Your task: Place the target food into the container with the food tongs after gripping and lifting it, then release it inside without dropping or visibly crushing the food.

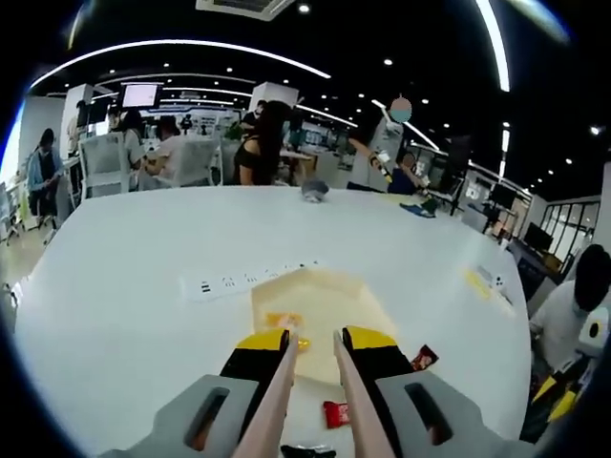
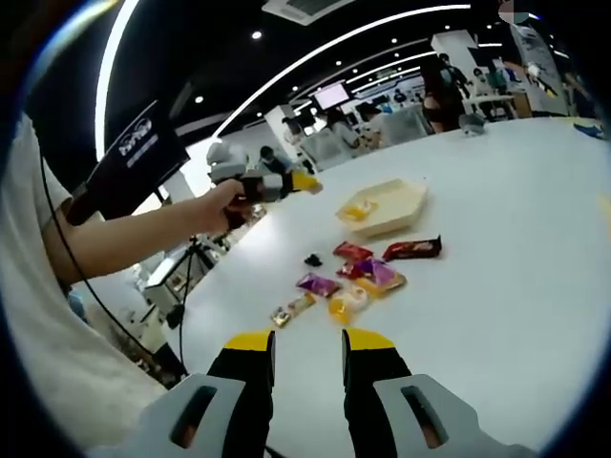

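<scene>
The left gripper, jaws nearly closed on the pale food tongs, points at the cream container holding an orange-wrapped snack; the right gripper hovers empty, jaws apart.

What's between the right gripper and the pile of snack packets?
Only bare white table, seen in the right gripper view, separates the right gripper from the snack packets.

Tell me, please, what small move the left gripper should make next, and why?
Probably draw the left gripper back with the tongs and turn toward the wrapped snacks: an orange food piece already lies inside the container, and the tong tips look parted beside it.
</scene>
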Demonstrator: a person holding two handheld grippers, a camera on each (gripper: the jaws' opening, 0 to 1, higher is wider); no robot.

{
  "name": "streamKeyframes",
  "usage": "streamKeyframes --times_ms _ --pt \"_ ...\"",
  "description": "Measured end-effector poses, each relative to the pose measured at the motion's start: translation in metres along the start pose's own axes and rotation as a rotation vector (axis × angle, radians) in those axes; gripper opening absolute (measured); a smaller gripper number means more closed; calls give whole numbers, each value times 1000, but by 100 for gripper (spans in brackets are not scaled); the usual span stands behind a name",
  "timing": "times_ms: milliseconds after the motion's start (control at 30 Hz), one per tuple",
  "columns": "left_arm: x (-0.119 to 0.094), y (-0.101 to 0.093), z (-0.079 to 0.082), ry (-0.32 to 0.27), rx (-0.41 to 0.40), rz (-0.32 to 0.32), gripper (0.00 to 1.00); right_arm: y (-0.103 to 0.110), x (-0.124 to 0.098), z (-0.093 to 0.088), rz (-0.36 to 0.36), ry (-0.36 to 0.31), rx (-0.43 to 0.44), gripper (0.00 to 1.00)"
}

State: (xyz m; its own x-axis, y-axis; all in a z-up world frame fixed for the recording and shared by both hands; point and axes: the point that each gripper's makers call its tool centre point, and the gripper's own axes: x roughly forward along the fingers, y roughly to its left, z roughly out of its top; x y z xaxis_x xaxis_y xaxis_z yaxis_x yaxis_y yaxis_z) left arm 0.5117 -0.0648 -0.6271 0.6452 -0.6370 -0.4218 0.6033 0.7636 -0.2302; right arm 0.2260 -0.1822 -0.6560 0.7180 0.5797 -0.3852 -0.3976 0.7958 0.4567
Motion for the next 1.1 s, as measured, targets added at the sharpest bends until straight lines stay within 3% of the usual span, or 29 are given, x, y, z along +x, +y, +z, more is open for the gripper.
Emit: streamKeyframes --times_ms 467,600,700,1100 --pt "-13 -8 -13 12 10 -45 21 -6 -7 3 -13 -20 7 27" --pt "-16 -8 -24 32 39 -66 21 -7 -7 2 -13 -19 11 27" --pt "-20 -15 -34 62 116 -122 21 -7 -7 3 -10 -20 9 27" --pt "-29 -12 -54 127 201 -193 22 -6 -4 -1 -12 -2 14 27"
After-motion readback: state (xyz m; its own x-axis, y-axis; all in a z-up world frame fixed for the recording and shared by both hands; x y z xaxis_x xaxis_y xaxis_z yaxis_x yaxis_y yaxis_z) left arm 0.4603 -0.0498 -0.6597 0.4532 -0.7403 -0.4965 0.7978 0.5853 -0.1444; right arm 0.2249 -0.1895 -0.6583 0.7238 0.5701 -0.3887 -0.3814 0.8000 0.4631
